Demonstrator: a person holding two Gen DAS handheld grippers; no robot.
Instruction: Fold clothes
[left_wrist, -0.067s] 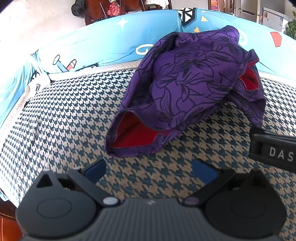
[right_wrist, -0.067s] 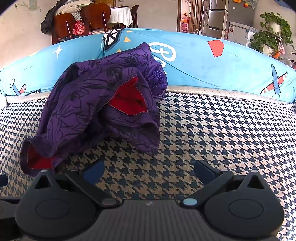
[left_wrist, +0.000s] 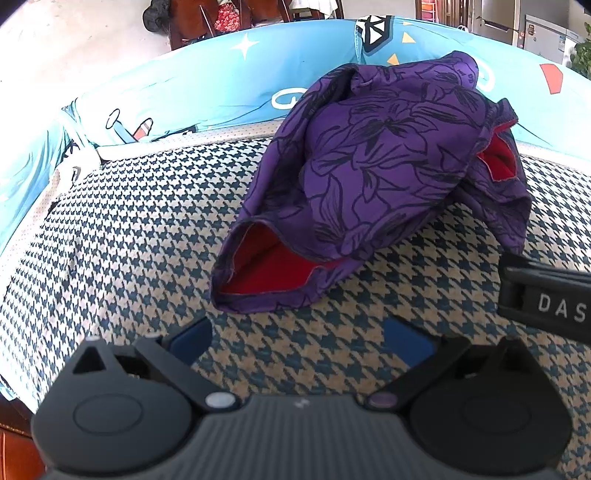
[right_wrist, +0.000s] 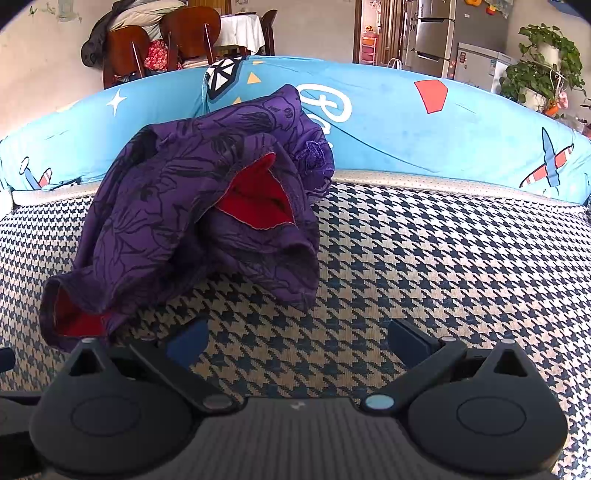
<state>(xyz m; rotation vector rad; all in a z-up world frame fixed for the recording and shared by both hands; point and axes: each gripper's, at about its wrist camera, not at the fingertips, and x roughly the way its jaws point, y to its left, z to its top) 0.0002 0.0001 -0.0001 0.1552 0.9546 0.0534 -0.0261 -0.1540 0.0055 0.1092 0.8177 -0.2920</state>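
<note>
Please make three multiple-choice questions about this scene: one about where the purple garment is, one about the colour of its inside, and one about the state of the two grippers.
1. Where does the purple garment lie?
A. On the houndstooth cover, against the blue cushion
B. On the floor
C. Over a chair back

2. What colour is the lining of the garment?
A. White
B. Red
C. Green

3. In what state are the left gripper and the right gripper?
A. Both shut on the garment
B. One open, one shut
C. Both open, holding nothing

Answers: 1 A, it is crumpled on the cover with its far side at the cushion. 2 B, red shows in the openings. 3 C, only the cover shows between the spread fingers.
</note>
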